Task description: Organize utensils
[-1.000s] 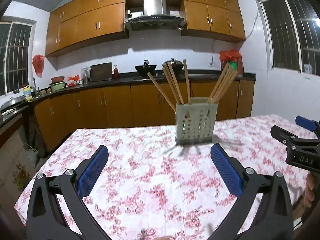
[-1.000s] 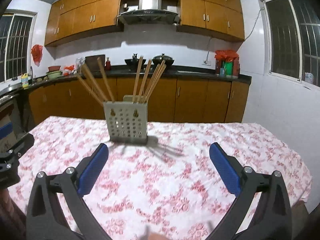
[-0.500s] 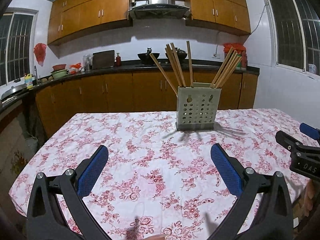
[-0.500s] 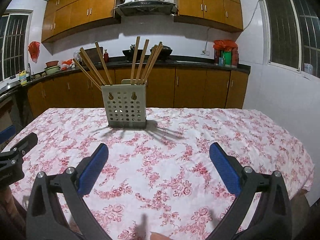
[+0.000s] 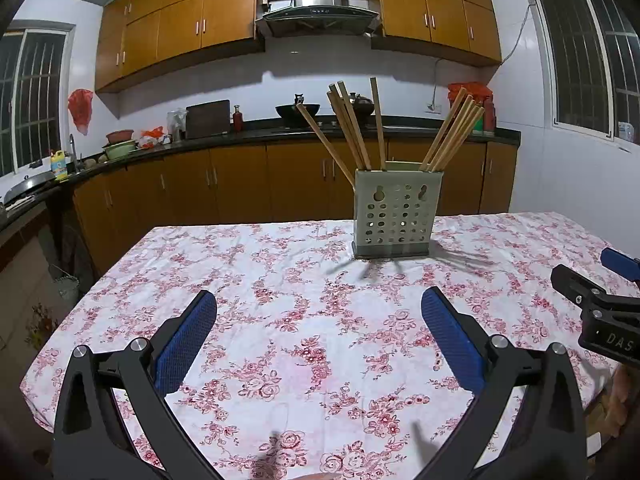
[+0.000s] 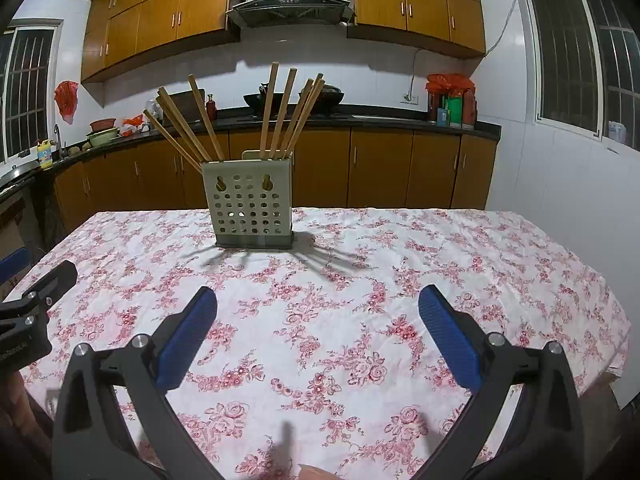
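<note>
A pale perforated utensil holder (image 5: 397,214) stands upright on the far half of the table, also in the right wrist view (image 6: 249,204). Several wooden chopsticks (image 5: 352,130) lean out of it in two bunches, seen again in the right wrist view (image 6: 280,114). My left gripper (image 5: 319,308) is open and empty above the near part of the table. My right gripper (image 6: 318,306) is open and empty too. Both are well short of the holder. The right gripper also shows at the right edge of the left wrist view (image 5: 600,304).
The table carries a white cloth with red flowers (image 5: 304,292); its left edge (image 5: 86,292) and right edge (image 6: 596,280) drop off. Kitchen cabinets and a counter (image 5: 224,136) run behind. A white wall with windows (image 6: 568,52) is on the right.
Both grippers have drawn back from the holder and risen, so more of the table shows. Both stay open and empty. The holder and chopsticks have not moved.
</note>
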`<action>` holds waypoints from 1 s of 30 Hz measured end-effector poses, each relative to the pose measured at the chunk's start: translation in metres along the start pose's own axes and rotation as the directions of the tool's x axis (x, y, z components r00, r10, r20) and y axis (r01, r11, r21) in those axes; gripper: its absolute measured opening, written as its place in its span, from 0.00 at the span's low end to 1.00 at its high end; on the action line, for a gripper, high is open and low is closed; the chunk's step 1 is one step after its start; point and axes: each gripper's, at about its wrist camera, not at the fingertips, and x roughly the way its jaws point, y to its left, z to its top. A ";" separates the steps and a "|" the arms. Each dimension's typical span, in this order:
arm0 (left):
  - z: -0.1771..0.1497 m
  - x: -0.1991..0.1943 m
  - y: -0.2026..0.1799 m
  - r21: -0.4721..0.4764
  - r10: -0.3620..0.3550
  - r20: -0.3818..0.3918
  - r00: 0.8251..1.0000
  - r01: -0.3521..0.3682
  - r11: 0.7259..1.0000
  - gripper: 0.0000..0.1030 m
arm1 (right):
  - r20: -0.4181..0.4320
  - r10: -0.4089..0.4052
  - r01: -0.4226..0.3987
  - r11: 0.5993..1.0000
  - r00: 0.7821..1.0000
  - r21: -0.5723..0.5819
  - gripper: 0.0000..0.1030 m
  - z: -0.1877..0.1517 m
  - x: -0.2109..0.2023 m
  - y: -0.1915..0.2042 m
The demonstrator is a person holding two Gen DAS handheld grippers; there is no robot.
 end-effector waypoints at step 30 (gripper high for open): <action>0.000 0.001 -0.001 -0.003 -0.004 -0.005 1.000 0.004 1.000 0.98 | -0.002 0.001 -0.001 1.000 1.000 0.005 0.96 -0.001 -0.001 0.001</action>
